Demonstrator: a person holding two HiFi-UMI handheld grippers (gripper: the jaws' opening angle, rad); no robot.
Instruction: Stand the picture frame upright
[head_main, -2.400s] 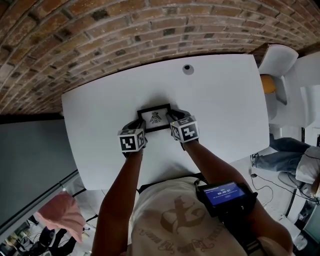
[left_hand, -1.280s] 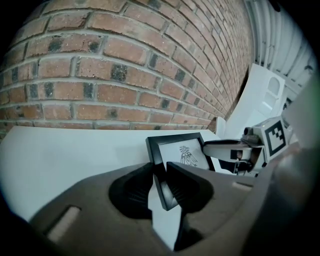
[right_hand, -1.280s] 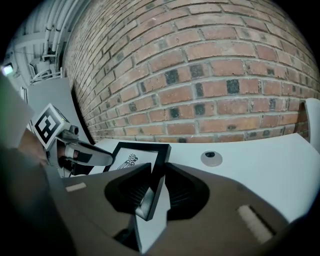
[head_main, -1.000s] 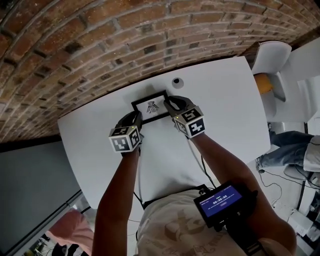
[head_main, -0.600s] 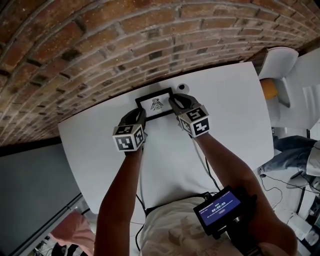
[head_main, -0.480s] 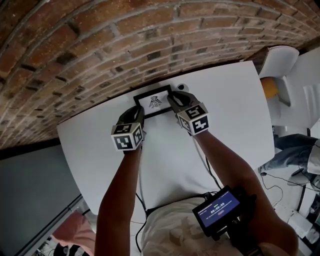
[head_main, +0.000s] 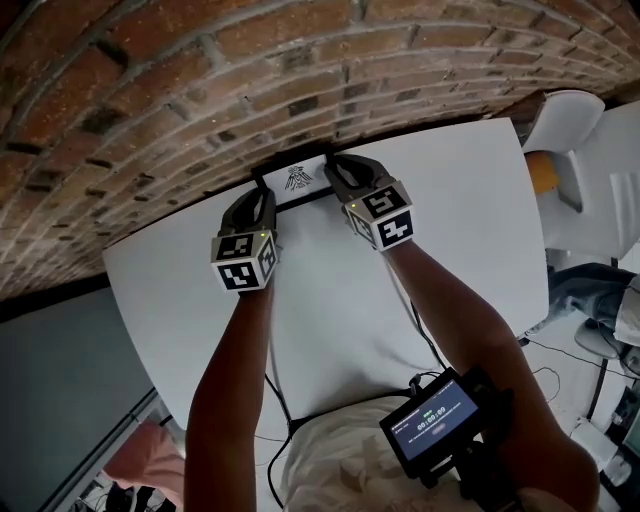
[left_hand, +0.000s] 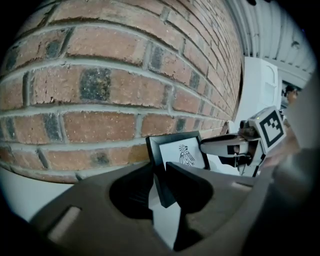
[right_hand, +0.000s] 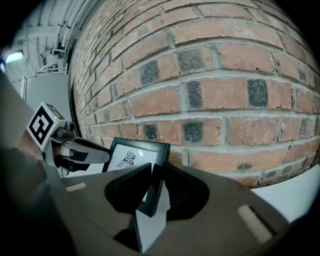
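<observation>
A black picture frame (head_main: 297, 178) with a bird print stands tilted up at the far edge of the white table (head_main: 330, 310), right in front of the brick wall (head_main: 200, 80). My left gripper (head_main: 262, 203) is shut on the frame's left side and my right gripper (head_main: 338, 172) on its right side. In the left gripper view the frame (left_hand: 177, 152) sits edge-on between the jaws of the left gripper (left_hand: 161, 175), with the right gripper (left_hand: 225, 146) beyond it. The right gripper view shows the frame (right_hand: 136, 154) pinched at its corner by the right gripper (right_hand: 151, 174), and the left gripper (right_hand: 85, 150) on the other side.
The brick wall runs close behind the frame along the table's far edge. A white chair (head_main: 570, 115) stands off the table's right end. A small screen device (head_main: 435, 420) hangs at the person's chest. Bare white tabletop lies under both forearms.
Both grippers have carried the frame away from the person, from mid-table to the far edge by the wall. The frame now stands steeper, its face nearly edge-on from above.
</observation>
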